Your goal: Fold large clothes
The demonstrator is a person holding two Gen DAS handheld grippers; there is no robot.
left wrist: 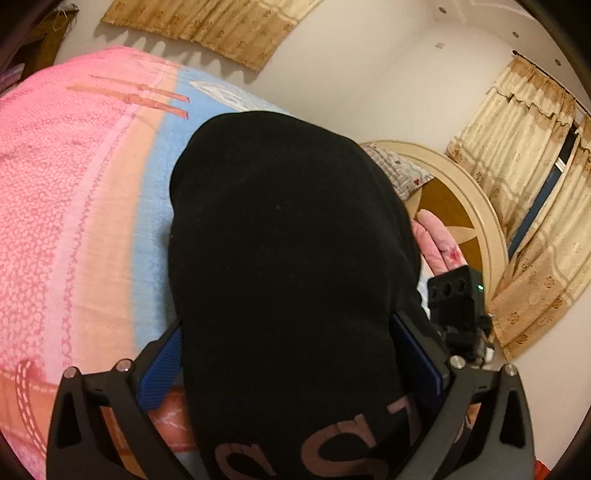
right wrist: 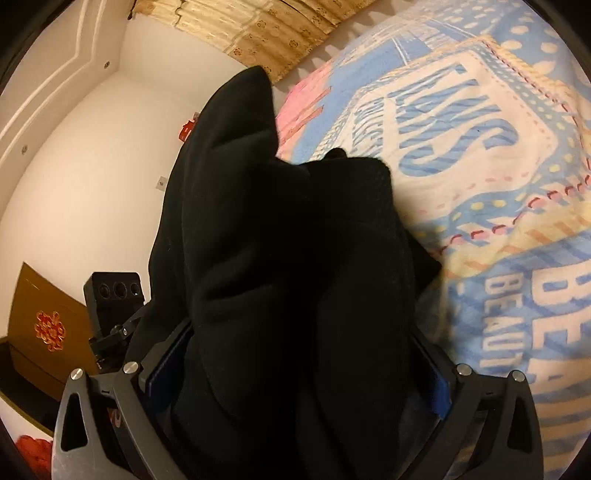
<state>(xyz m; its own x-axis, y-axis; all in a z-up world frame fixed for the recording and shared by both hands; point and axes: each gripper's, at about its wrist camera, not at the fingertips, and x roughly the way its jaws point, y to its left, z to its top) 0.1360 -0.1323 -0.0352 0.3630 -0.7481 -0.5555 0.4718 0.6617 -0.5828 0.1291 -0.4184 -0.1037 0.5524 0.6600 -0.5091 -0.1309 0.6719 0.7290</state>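
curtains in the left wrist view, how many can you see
2: one tan patterned curtain along the top edge above the bed, another at the right beside the round headboard. More may lie outside this view.

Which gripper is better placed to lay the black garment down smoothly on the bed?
Probably the left gripper: the black garment lies smooth and flat between its blue pads over the bedspread. At the right gripper the cloth is bunched.

A bulky black garment (left wrist: pixel 288 258) fills the wide-spread left gripper (left wrist: pixel 295 365) above a pink-and-blue bedspread (left wrist: pixel 74 221).
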